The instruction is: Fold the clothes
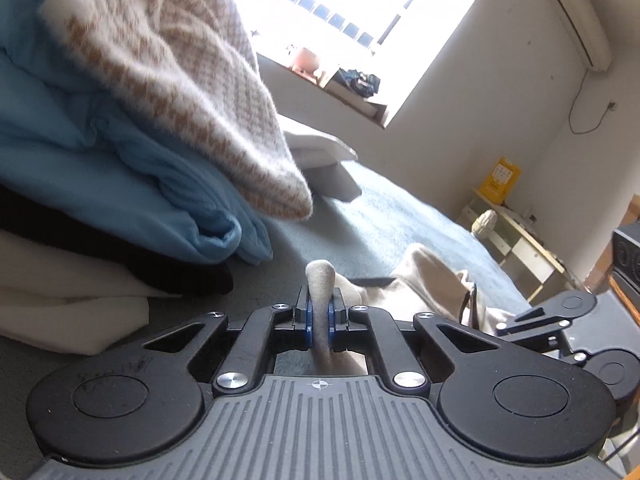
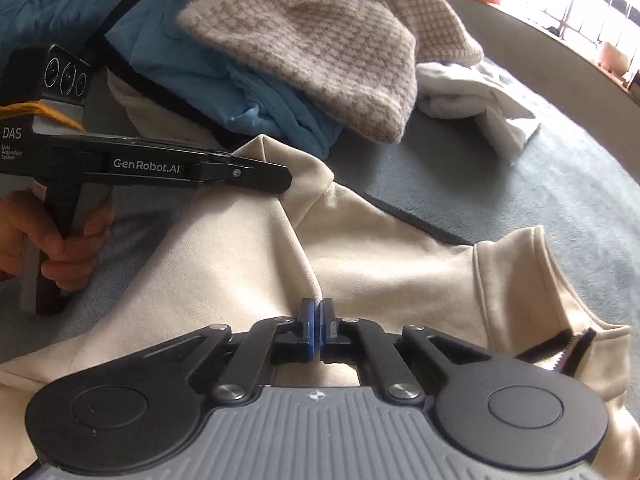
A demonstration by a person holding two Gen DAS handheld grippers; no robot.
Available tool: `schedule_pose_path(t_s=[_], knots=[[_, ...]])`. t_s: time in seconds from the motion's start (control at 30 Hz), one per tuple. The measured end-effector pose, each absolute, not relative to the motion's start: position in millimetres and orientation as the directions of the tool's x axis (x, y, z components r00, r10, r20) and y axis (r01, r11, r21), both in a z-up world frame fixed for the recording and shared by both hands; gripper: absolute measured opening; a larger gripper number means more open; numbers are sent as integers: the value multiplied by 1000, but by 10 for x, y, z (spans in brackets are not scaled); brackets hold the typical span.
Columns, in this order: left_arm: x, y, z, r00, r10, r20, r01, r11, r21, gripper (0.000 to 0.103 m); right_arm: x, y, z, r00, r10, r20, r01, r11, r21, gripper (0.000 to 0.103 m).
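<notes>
A cream garment (image 2: pixel 248 264) with a cuffed sleeve (image 2: pixel 516 264) and a zipper lies spread on the grey-blue bed cover. My left gripper (image 1: pixel 320 316) is shut on a pinched fold of the cream garment (image 1: pixel 320 280) that sticks up between its blue pads. In the right wrist view the left gripper (image 2: pixel 286 182) shows from the side, held by a hand (image 2: pixel 68 240), clamping a raised corner of the cloth. My right gripper (image 2: pixel 316 324) is shut on a crease of the same garment near its lower middle.
A stack of clothes sits to the left: a brown-and-white knit (image 2: pixel 332 48) on top, a light blue piece (image 1: pixel 120 168), something black and a white layer beneath. A crumpled white garment (image 2: pixel 480 100) lies further back. A window sill (image 1: pixel 340 84) and a side table (image 1: pixel 516 232) stand beyond the bed.
</notes>
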State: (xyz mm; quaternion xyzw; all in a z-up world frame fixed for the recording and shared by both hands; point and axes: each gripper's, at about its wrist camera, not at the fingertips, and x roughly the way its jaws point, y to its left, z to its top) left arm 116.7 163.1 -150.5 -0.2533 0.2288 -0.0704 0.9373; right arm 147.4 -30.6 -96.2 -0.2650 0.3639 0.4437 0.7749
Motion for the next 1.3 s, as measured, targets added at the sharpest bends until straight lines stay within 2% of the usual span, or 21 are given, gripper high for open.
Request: schedule_pose_path(t_s=[0.1,0.2,0.3,0.33,0.4,0.47,0.5,0.53,0.63,0.77,0.93,1.03,1.1,1.3], knots=[[1184,1612,-1512,881,-217,-421,-12,878,-479,5,1370,-344,-903,459,492,-740,-840,510,-182,0],[1200,1593,-1519,875,-186,-447,-40,892,-450,7,1356,-264,-1061,509,451,-733,-811,538,-232,0],[1217,1574,-1526,868,-154,-472,-68,905,-419,14,1342,-190,-1274,549,413,-727,-784,557,-275,0],[1219,1581,-1523,866,-144,-479,-80,905,-417,20,1347,-189,-1318,557,407,-724,-773,573,-272,0],[1181,1606,-1494,870,-121,-478,-104,903,-417,24,1426,-301,-1243,545,436,-716,-742,648,-170,1],[1106,1604,-1425,880,-77,-469,-131,909,-395,43,1508,-434,-1162,537,464,-704,-697,715,-60,8],[1064,1604,-1392,886,-60,-460,-139,912,-386,44,1560,-581,-1093,539,476,-695,-654,757,11,10],[1026,1602,-1356,890,-49,-453,-143,914,-380,44,1613,-728,-1025,542,487,-685,-605,791,84,19],[921,1601,-1249,897,-29,-441,-152,917,-368,49,1697,-1339,-782,593,504,-628,-452,854,259,21],[764,1548,-1081,904,-41,-425,-129,923,-362,50,1678,-2380,-535,693,410,-593,-241,907,345,25],[601,1220,-973,869,-167,-465,17,951,-310,50,1660,-3380,-686,696,262,-669,-40,944,328,29],[543,921,-1012,831,-228,-508,109,961,-254,50,1690,-3616,-865,675,211,-707,-4,959,282,34],[521,773,-1069,818,-224,-530,137,971,-198,50,1722,-3687,-958,657,210,-724,0,961,278,39],[464,398,-1250,794,-173,-582,196,980,-24,50,1772,-3733,-1128,610,245,-754,-33,958,285,38]])
